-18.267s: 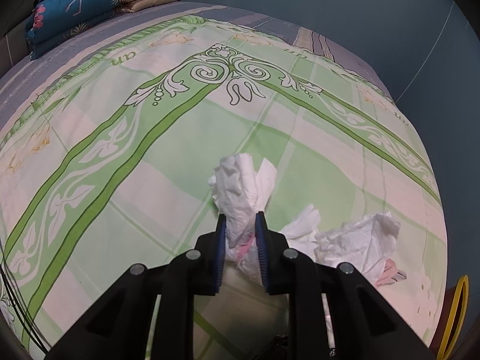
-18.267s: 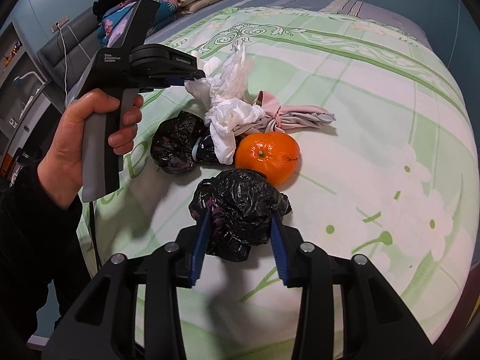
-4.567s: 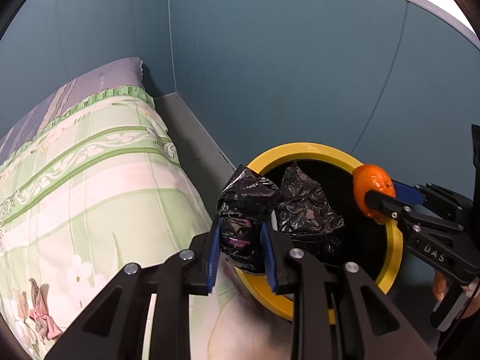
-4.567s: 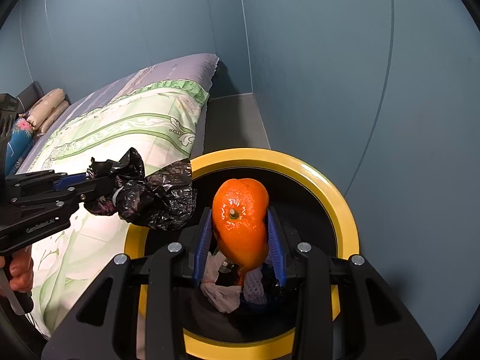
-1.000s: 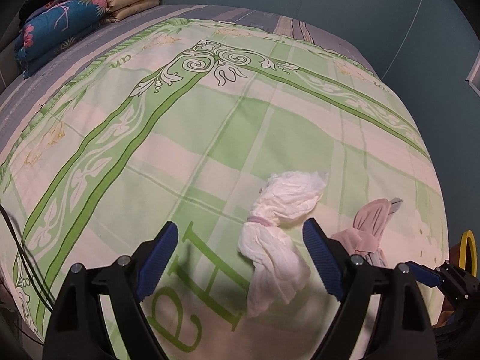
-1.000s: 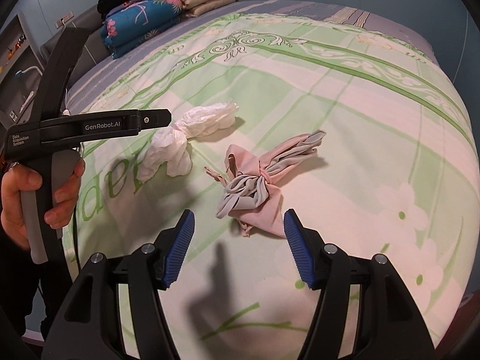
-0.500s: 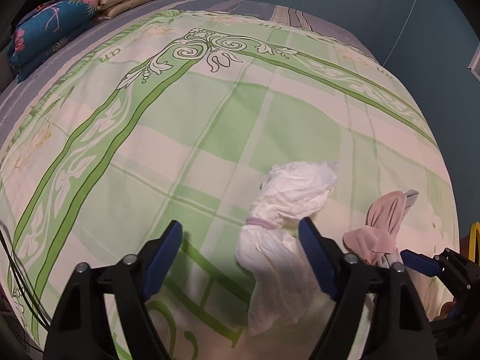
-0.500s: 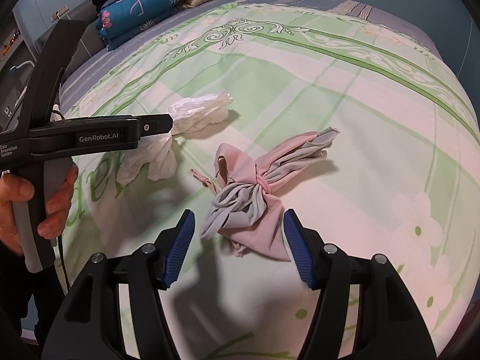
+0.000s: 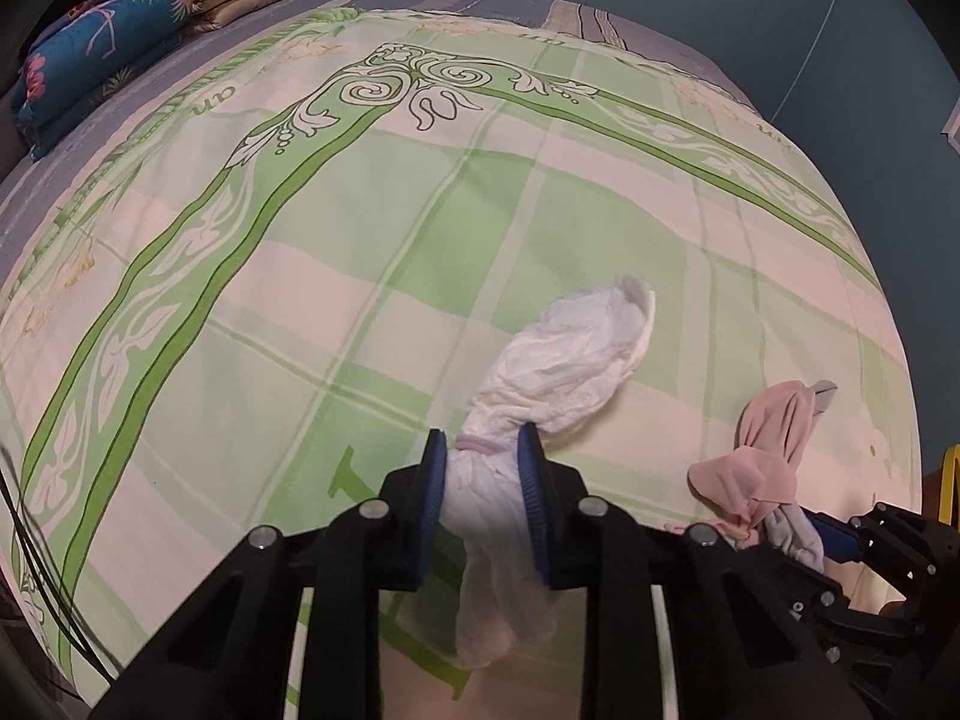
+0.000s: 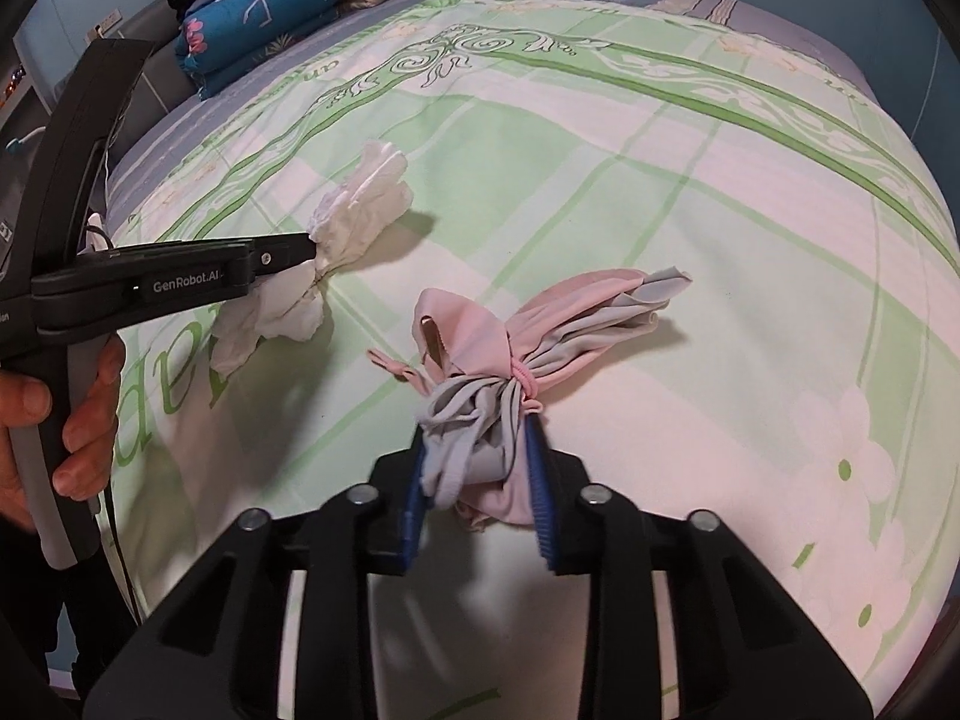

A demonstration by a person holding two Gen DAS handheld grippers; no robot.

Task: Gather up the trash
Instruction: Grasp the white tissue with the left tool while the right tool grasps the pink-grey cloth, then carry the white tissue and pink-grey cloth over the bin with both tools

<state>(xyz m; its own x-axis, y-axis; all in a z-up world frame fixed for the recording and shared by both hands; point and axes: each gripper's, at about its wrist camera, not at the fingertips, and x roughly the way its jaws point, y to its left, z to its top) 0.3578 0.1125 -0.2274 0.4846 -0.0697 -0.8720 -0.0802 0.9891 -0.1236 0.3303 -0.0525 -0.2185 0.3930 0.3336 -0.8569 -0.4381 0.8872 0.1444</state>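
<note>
A white tied paper bundle (image 9: pixel 558 372) lies on the green patterned bed cover (image 9: pixel 360 252). My left gripper (image 9: pixel 480 450) is shut on its tied waist. The same bundle shows in the right wrist view (image 10: pixel 360 216), held by the left gripper (image 10: pixel 309 252). A pink and grey cloth bundle (image 10: pixel 528 336) tied with a pink band lies beside it. My right gripper (image 10: pixel 477 447) is shut on its lower end. The cloth bundle also shows at the right of the left wrist view (image 9: pixel 762 468), with the right gripper (image 9: pixel 810 531) on it.
Folded blue floral and beige bedding (image 9: pixel 120 42) is stacked at the far head of the bed, also in the right wrist view (image 10: pixel 288 6). A yellow bin rim (image 9: pixel 950 480) shows past the bed's right edge. Blue walls (image 9: pixel 780 12) stand behind the bed.
Both grippers were open around the bundles; now both have moved in and closed, the left on the white bundle, the right on the pink and grey cloth bundle.
</note>
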